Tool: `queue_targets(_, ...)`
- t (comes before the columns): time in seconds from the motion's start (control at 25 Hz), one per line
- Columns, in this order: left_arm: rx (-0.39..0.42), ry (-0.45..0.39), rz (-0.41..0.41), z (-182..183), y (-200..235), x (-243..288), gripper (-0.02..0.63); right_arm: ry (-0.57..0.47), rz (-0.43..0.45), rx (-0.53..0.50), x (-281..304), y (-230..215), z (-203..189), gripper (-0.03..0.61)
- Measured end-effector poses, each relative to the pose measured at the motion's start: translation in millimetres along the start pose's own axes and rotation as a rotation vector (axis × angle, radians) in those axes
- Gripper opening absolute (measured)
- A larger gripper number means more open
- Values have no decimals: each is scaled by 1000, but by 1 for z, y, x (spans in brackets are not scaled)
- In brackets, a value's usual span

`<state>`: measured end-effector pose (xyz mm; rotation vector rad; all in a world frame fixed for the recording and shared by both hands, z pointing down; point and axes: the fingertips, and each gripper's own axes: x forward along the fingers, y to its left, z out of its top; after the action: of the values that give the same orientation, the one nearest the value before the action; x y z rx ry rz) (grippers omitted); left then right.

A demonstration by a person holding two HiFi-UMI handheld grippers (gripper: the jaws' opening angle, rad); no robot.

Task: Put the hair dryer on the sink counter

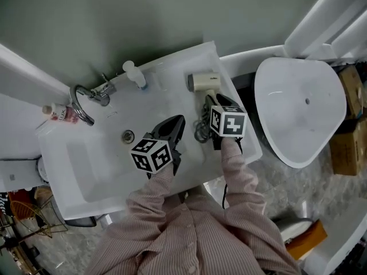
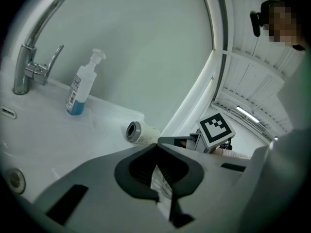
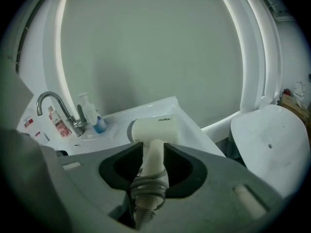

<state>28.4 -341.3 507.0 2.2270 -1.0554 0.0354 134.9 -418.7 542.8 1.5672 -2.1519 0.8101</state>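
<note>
**Hair dryer at the counter's far right corner, right gripper on its handle**

- Head view: the white sink counter fills the middle, with the drain in the basin.
- From the drain, the faucet is at 10 o'clock. A pump bottle with blue liquid is at 12 o'clock on the back ledge. A pink-labelled bottle lies at 9 o'clock, beyond the faucet.
- The hair dryer is at 1 o'clock from the drain, over the counter's far right corner. It is cream-coloured, with its grey nozzle end facing the pump bottle. I cannot tell whether the body rests fully on the surface.
- The right gripper is clamped on the dryer's handle. In the right gripper view both dark pads press the handle's sides, and a grey cord is coiled round it just below.
- The left gripper hangs over the basin at 3 o'clock from the drain. Its jaws are drawn together with only a thin pale sliver between the pads, and nothing is in them.
- A white oval fixture stands at 3 o'clock from the counter, well apart from it.
- Striped sleeves run back from both grippers toward 6 o'clock.
</note>
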Motion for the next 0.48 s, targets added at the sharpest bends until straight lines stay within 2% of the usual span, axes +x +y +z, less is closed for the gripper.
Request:
queue_targets(0.08,17,-13,-6,2,-6,-7,-3,-31,1,-10,-11,3,3,89)
queue_targets(0.28,95,-61,-14,13,-25,-26,-3,-117,63,-28,-43,19,7,21)
queue_targets(0.48,187,-102,-29,22,-46,-44,-3,-188,150,-10,-76,34,6,6)
